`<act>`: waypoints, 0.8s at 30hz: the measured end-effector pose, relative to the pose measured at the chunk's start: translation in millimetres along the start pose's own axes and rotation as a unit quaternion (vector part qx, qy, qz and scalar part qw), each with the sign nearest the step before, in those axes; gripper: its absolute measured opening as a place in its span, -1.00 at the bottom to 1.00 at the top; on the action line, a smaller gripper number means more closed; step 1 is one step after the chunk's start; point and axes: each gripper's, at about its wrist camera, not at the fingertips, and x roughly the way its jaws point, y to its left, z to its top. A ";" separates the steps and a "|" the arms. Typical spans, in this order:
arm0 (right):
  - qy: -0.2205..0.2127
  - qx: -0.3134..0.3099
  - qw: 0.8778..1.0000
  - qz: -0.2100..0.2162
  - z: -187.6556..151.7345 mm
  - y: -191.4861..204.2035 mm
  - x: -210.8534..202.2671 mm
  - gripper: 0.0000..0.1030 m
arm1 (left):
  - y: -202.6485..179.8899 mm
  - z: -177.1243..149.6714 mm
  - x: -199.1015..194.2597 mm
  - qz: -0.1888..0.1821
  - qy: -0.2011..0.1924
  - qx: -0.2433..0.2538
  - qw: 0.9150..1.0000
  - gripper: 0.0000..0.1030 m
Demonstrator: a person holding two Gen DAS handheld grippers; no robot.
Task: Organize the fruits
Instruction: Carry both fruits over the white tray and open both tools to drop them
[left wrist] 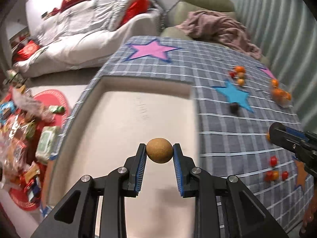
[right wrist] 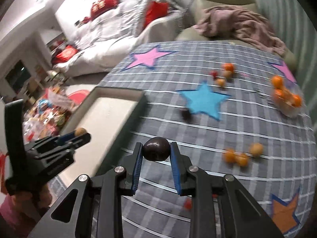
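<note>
My left gripper (left wrist: 159, 150) is shut on a round tan-brown fruit (left wrist: 159, 150) and holds it above the white tray (left wrist: 138, 91). It also shows in the right wrist view (right wrist: 79, 133), over the tray (right wrist: 103, 111). My right gripper (right wrist: 156, 151) is shut on a dark purple-black fruit (right wrist: 156, 149), held above the grey checked cloth (right wrist: 178, 123) right of the tray. The right gripper shows at the right edge of the left wrist view (left wrist: 277, 134).
Loose fruit lies on the cloth: orange ones (right wrist: 235, 156), a dark one (right wrist: 186, 115) by the blue star (right wrist: 204, 99), small red ones (left wrist: 274, 168), and a clear bowl of oranges (right wrist: 287, 99). Clutter covers the floor at left (left wrist: 23, 130). A sofa stands behind.
</note>
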 end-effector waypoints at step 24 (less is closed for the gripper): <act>0.099 -0.065 0.993 0.002 10.5 94.9 120.9 -0.38 | 60.9 -14.6 45.8 0.071 0.034 -0.032 0.996 0.31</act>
